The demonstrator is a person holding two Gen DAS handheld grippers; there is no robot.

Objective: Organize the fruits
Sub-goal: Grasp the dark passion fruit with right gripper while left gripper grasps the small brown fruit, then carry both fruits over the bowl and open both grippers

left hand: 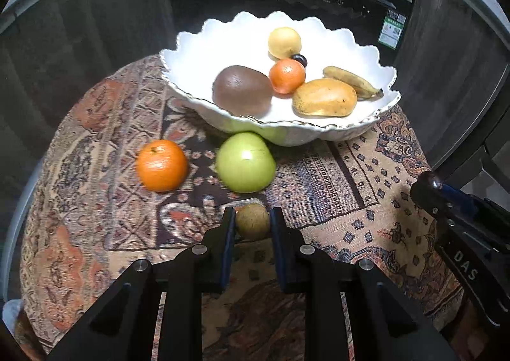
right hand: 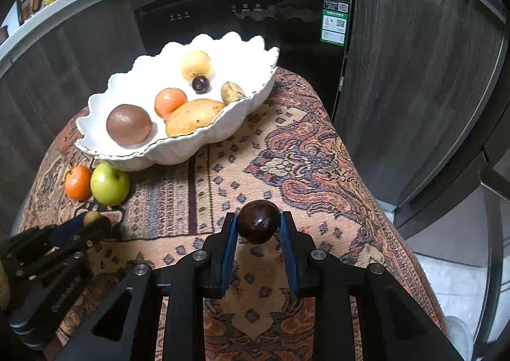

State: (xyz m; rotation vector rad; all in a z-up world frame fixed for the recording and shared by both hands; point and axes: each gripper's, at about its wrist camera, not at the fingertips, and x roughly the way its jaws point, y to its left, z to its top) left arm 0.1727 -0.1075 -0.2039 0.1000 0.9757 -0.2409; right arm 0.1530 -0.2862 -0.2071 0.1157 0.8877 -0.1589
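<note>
While the scalloped white bowl (left hand: pixel 357 134) at the table's far edge already held six fruits, four remained outside: an orange (left hand: pixel 162 165) and green apple (left hand: pixel 245 162) just before it, a small brownish fruit (left hand: pixel 252 221) pinched in your left gripper (left hand: pixel 251 221), a dark plum (right hand: pixel 259 221) clamped in your right gripper (right hand: pixel 258 223).

The patterned cloth (right hand: pixel 287 150) lies bare on the right, from the near edge up to the white scalloped bowl (right hand: pixel 178 150), so that side is open. On the left, 1 orange (left hand: pixel 161 165) and 1 green apple (left hand: pixel 245 162) sit side by side before the bowl, the apple touching its wall, blocking a low approach. Inside the bowl, 6 fruits crowd the middle and right; its left part is free.
</note>
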